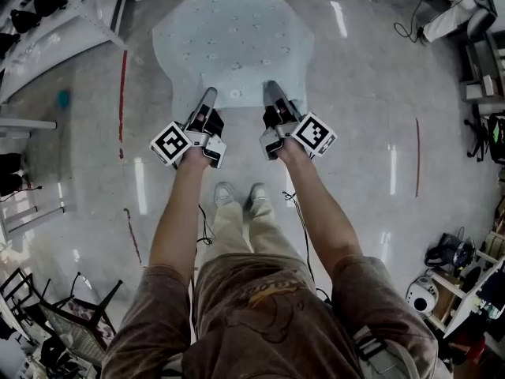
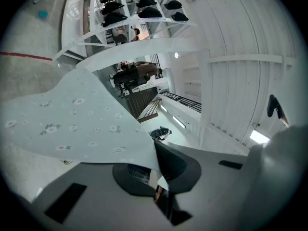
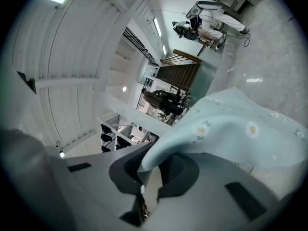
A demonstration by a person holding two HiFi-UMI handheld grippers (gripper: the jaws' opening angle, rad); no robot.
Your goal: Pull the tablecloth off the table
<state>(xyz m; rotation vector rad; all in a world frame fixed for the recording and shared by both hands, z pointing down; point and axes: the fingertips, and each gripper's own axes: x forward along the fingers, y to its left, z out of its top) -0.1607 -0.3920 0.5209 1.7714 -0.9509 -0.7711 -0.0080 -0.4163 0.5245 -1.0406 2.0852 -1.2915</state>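
Note:
The tablecloth (image 1: pixel 233 38) is pale blue with small daisy prints and spreads away from me above the glossy floor; what lies under it is hidden. My left gripper (image 1: pixel 208 95) is shut on the cloth's near edge at the left. In the left gripper view the tablecloth (image 2: pixel 72 119) runs from the closed left gripper (image 2: pixel 156 166) up and to the left. My right gripper (image 1: pixel 271 87) is shut on the near edge at the right. In the right gripper view a fold of the tablecloth (image 3: pixel 240 134) is pinched in the right gripper (image 3: pixel 149 170). Both grippers point level, side by side.
My shoes (image 1: pixel 237 196) stand on the grey floor below the grippers. Red floor lines run at the left (image 1: pixel 122 93) and right (image 1: pixel 417 156). White racks (image 1: pixel 47 22) stand at the far left, a dark chair (image 1: pixel 71 314) at the near left, cluttered equipment (image 1: pixel 465 267) along the right.

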